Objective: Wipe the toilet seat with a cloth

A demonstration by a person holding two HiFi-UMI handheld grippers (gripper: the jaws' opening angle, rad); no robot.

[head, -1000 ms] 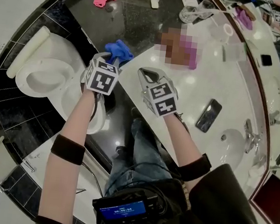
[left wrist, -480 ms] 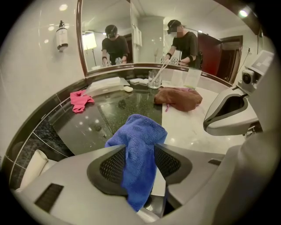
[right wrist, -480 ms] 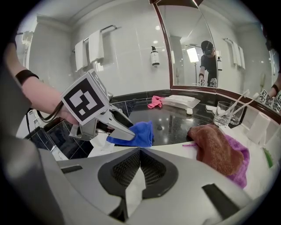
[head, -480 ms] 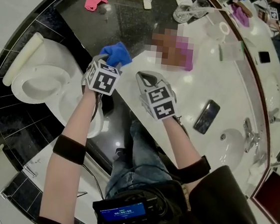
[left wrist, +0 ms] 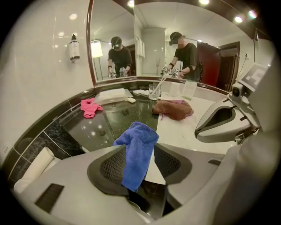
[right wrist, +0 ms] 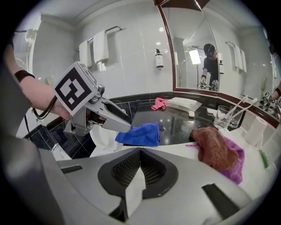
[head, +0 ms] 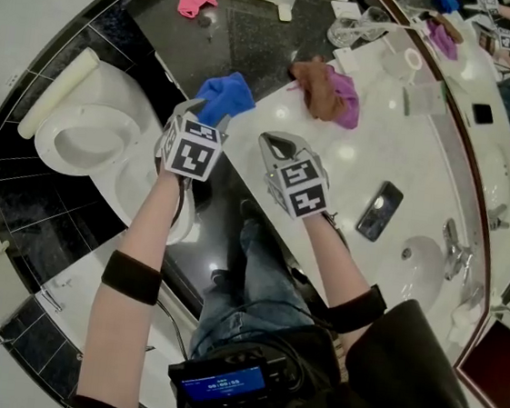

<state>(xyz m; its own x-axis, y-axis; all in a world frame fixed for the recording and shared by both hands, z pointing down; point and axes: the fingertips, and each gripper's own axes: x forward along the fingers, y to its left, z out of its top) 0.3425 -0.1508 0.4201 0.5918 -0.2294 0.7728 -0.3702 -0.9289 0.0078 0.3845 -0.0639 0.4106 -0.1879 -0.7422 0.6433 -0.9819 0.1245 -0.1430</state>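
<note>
The left claw (left wrist: pixel 141 148) has just been opening its jaws, and they are standing apart with the blue cloth (head: pixel 224 96) sitting loose between them at the corner of the white tabletop (head: pixel 361 156). The right claw (right wrist: pixel 139 154) is hovering alongside, pressed together on nothing. The toilet seat (head: pixel 89 138) is lying to the left, apart from the cloth. A brown cloth (head: pixel 317 76) is resting on a purple cloth (head: pixel 345 99) farther along, and a phone (head: pixel 380 210) is lying near the sink (head: pixel 422 263). The wall bottle (left wrist: pixel 74 47) is showing a label too small to read.
</note>
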